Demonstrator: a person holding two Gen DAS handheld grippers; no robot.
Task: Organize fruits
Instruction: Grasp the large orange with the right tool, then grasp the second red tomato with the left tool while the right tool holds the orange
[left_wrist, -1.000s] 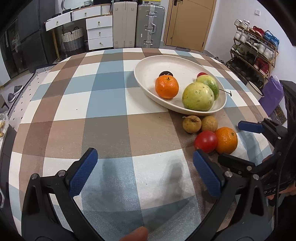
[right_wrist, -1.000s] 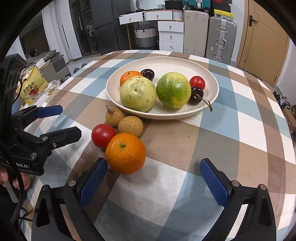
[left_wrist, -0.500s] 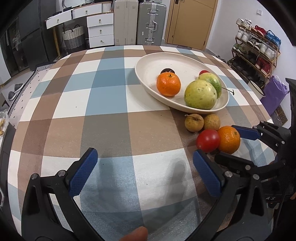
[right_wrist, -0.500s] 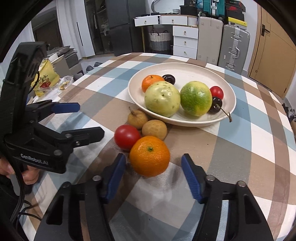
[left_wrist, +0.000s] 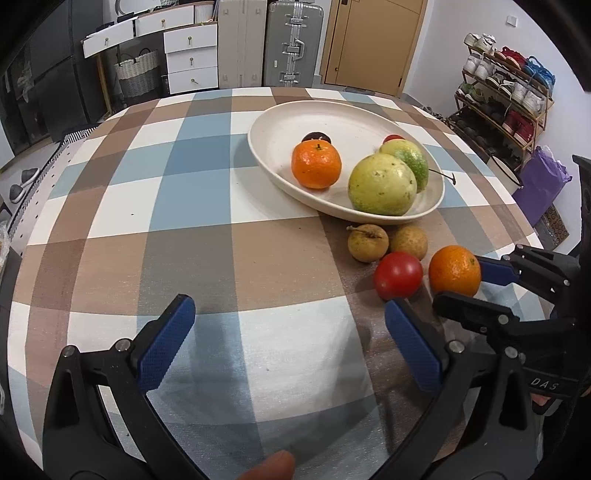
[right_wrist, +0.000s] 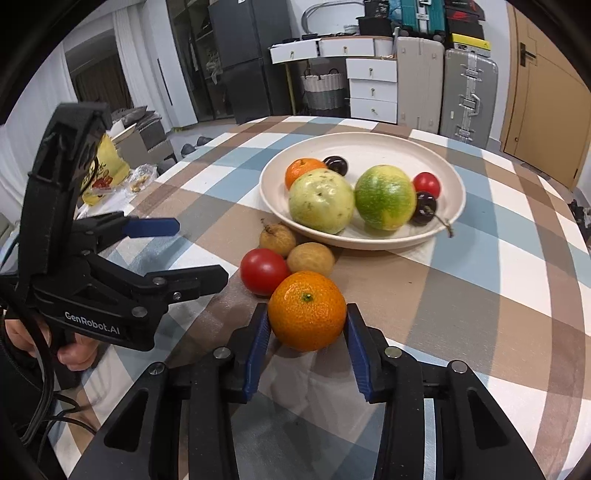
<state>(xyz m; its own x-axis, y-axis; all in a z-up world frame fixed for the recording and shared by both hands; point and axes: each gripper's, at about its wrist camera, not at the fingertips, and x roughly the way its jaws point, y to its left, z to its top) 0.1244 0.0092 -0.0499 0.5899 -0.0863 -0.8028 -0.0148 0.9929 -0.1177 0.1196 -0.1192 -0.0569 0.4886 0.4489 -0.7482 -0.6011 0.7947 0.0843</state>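
Note:
A loose orange (right_wrist: 306, 310) rests on the checked tablecloth, and my right gripper (right_wrist: 306, 325) is closing on it, its blue pads touching both sides. The left wrist view shows the same orange (left_wrist: 454, 271) between the right gripper (left_wrist: 460, 282) fingers. Beside it lie a red tomato (right_wrist: 263, 271) and two small brown fruits (right_wrist: 310, 258). The cream plate (right_wrist: 369, 147) behind them holds an orange, two large green fruits, a small red fruit and dark cherries. My left gripper (left_wrist: 286, 314) hovers open over bare cloth, left of the tomato (left_wrist: 398, 275).
The round table's left edge (right_wrist: 122, 206) has a yellow snack bag (right_wrist: 105, 173) and wrappers by it. A hand holds the left gripper's handle (right_wrist: 74, 354). Drawers, suitcases and a door stand behind; a shoe rack (left_wrist: 509, 96) stands at the right.
The right gripper's jaws have gone from wide open to touching the loose orange, and it has edged forward around it. The left gripper has stayed open in place.

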